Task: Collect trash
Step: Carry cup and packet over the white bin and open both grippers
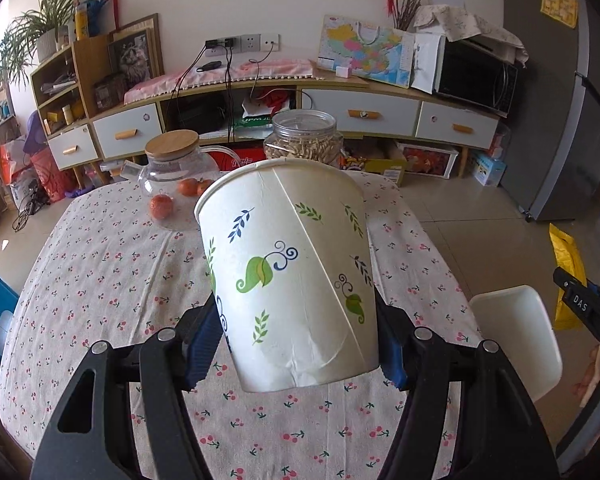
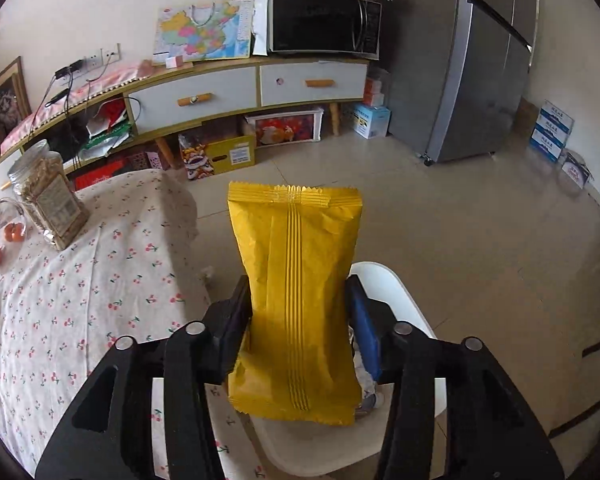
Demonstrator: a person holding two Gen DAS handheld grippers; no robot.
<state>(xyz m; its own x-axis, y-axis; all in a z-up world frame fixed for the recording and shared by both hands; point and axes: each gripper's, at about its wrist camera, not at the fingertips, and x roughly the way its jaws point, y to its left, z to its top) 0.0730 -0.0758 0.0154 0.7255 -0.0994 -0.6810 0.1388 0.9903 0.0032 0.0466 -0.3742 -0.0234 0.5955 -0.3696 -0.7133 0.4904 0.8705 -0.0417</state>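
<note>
My left gripper (image 1: 296, 332) is shut on a white paper cup (image 1: 288, 264) printed with green and blue leaves. It holds the cup tilted above the cherry-print tablecloth (image 1: 100, 280). In the right wrist view a yellow snack bag (image 2: 296, 280) stands lengthwise between the fingers of my right gripper (image 2: 298, 292). The jaws stand apart about the bag's width and do not squeeze it. Below the bag is a white bin (image 2: 384, 284) with crumpled scraps inside, beside the table. The left wrist view shows the same bin (image 1: 512, 320) at the table's right edge, with the yellow bag (image 1: 566, 268) above it.
At the table's far end stand a glass teapot with a wooden lid (image 1: 172, 160), a clear jar of snacks (image 1: 304, 136) and small oranges (image 1: 162, 206). A low cabinet (image 1: 380, 108) with a microwave (image 1: 476, 76) lines the wall, and a grey fridge (image 2: 484, 60) stands to the right.
</note>
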